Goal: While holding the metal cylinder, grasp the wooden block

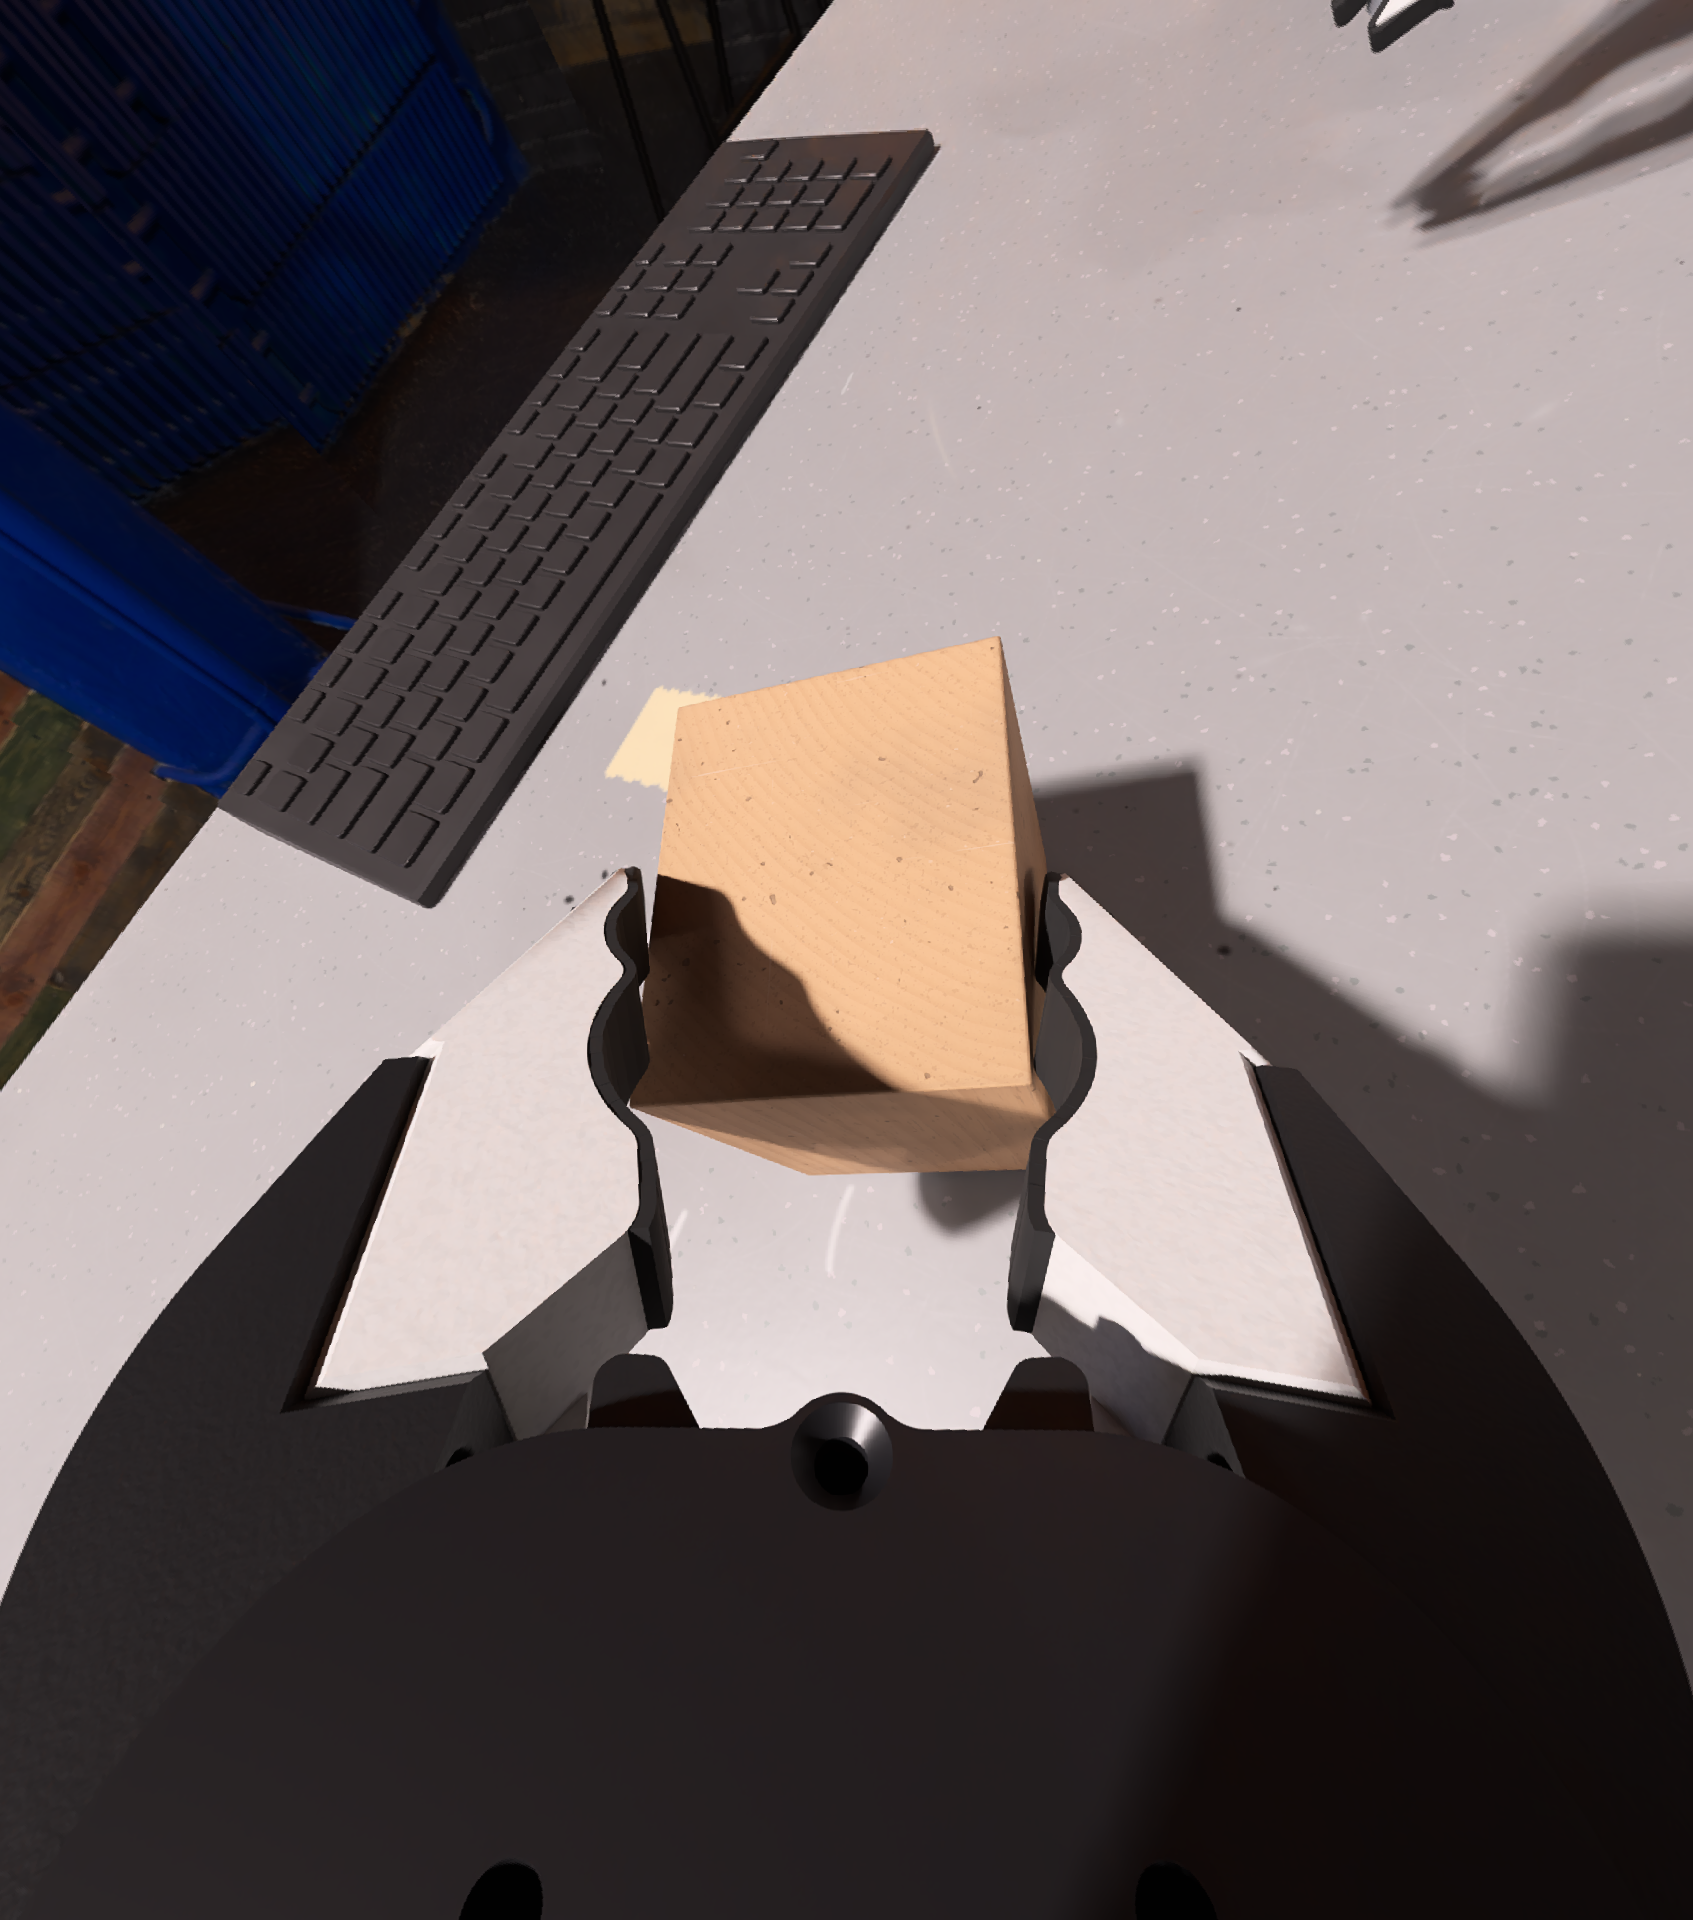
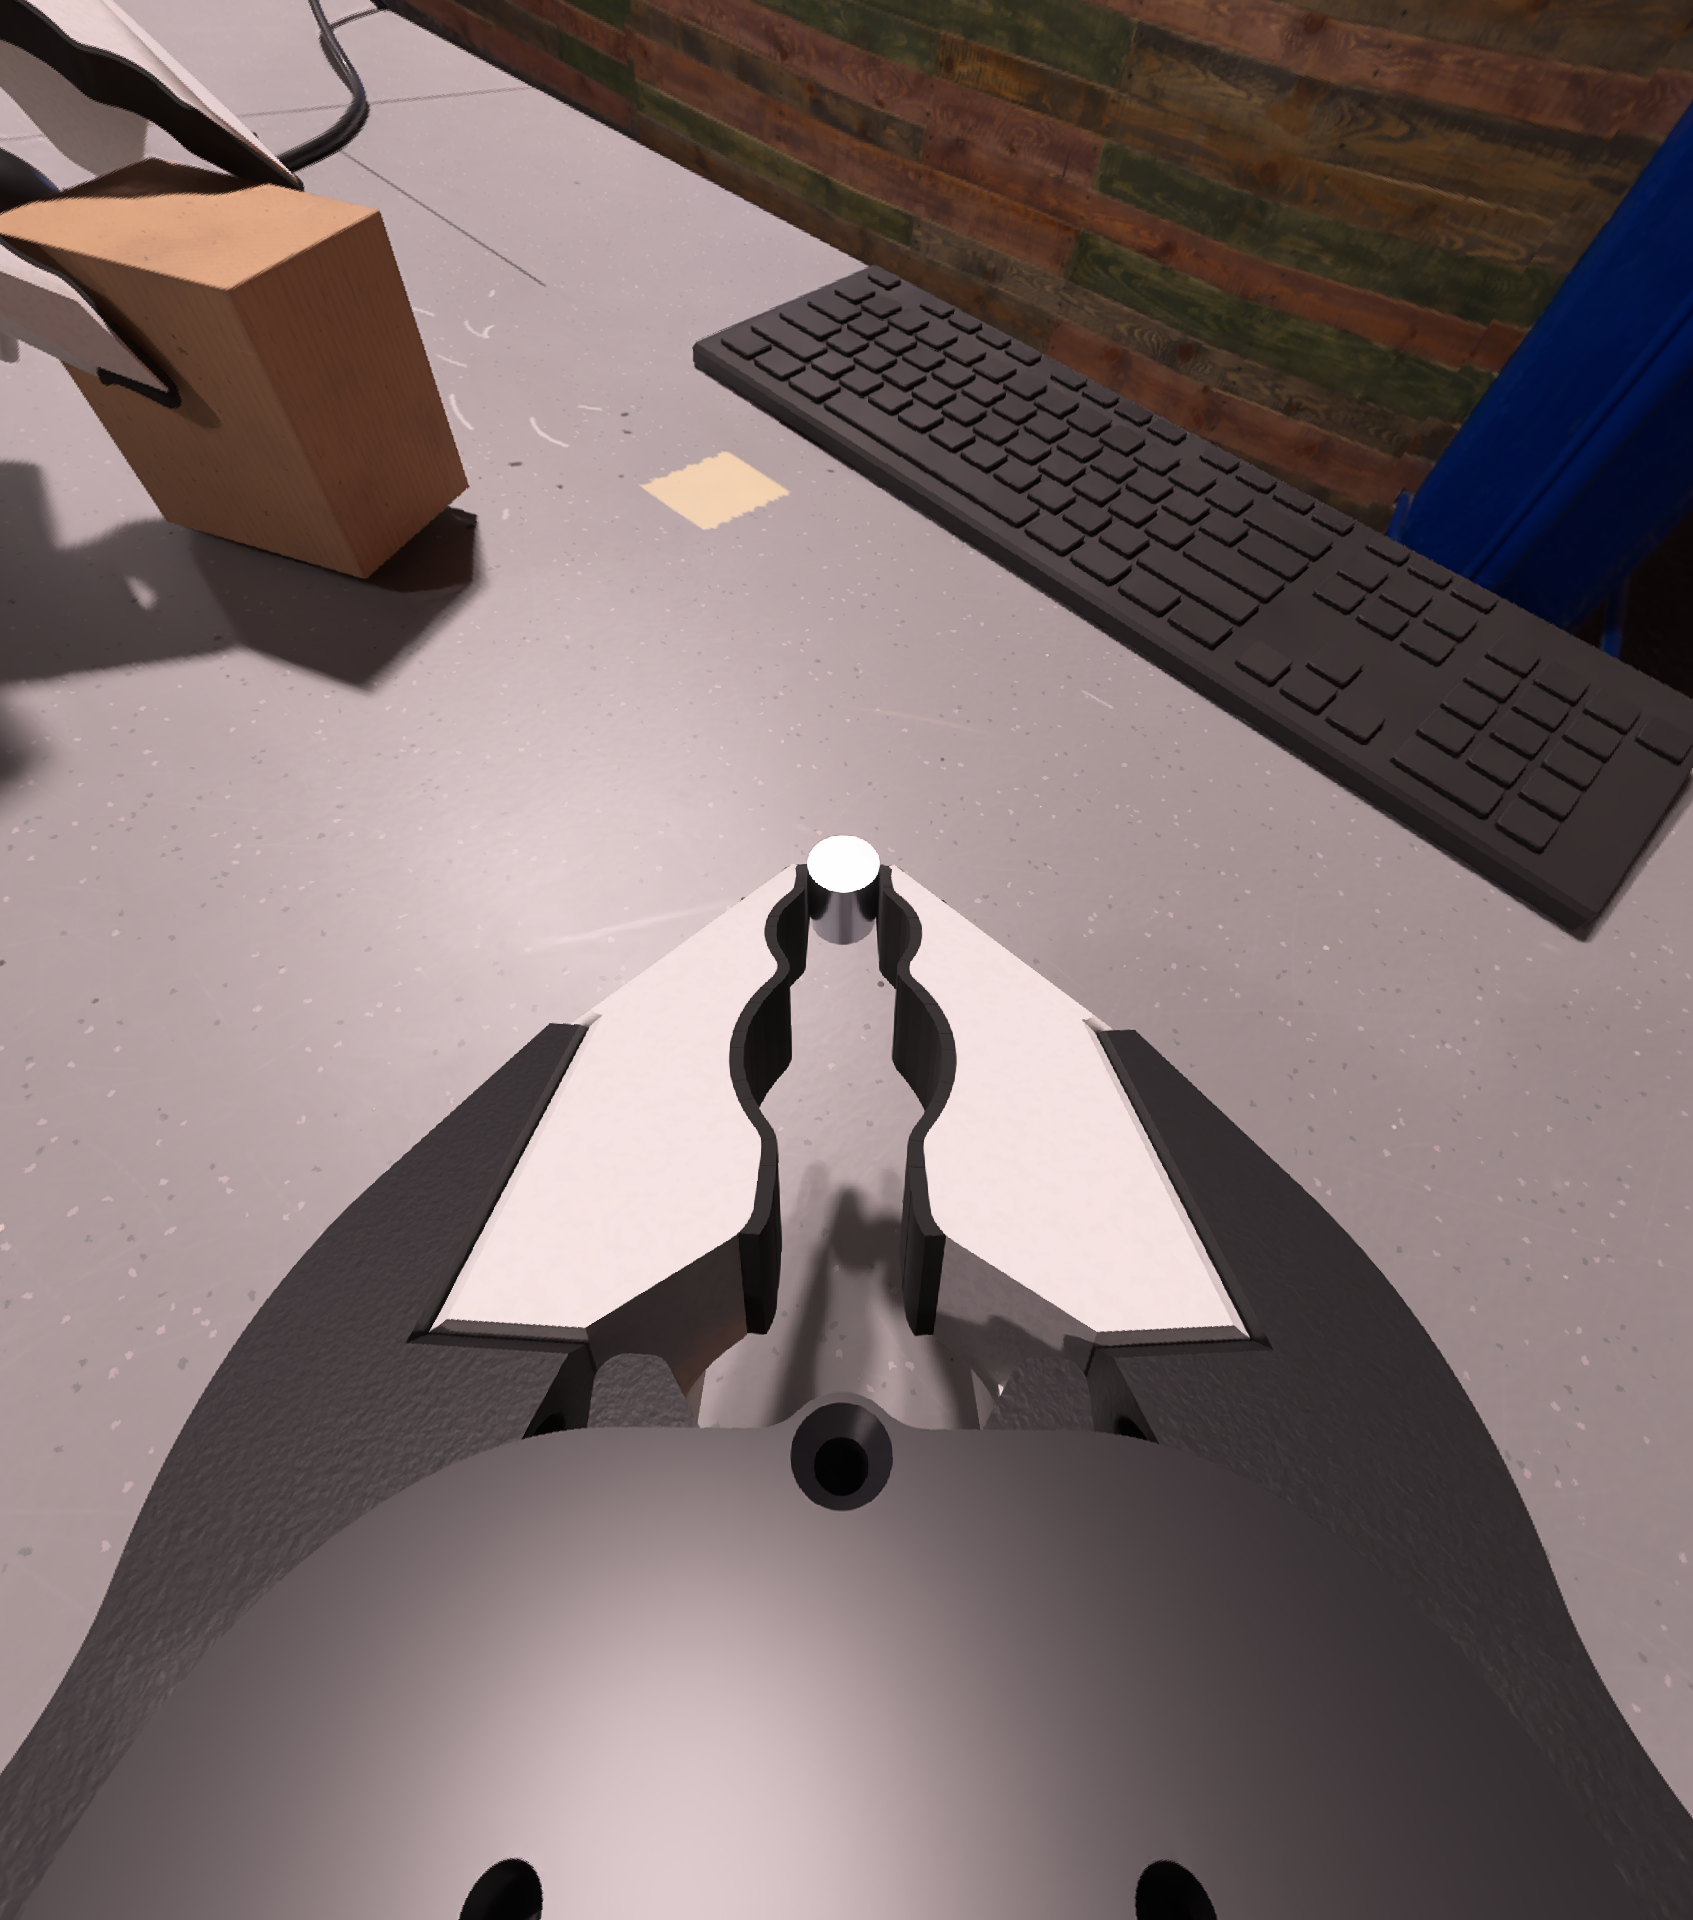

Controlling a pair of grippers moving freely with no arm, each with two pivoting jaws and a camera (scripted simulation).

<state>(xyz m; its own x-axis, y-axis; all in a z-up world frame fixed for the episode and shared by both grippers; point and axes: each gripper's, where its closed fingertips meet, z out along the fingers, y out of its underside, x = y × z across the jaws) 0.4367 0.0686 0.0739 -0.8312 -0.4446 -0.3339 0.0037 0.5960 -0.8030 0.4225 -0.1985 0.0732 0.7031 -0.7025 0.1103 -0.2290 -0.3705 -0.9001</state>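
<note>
The wooden block (image 1: 852, 790) is a tan cuboid, held tilted between my left gripper's (image 1: 842, 883) two fingers, which are shut on its sides. In the right wrist view the block (image 2: 302, 395) is at the upper left in the left gripper (image 2: 229, 286). Its lowest corner is at or just above the grey table; I cannot tell which. My right gripper (image 2: 844, 883) is shut on the small shiny metal cylinder (image 2: 844, 916), which stands upright between its fingertips above the table.
A black keyboard (image 1: 593, 499) lies along the table's edge, also in the right wrist view (image 2: 1206, 582). A beige tape patch (image 2: 714, 490) lies between the block and the keyboard. A blue bin (image 1: 42, 520) stands beyond the edge. A black cable (image 2: 343, 94) runs behind the block.
</note>
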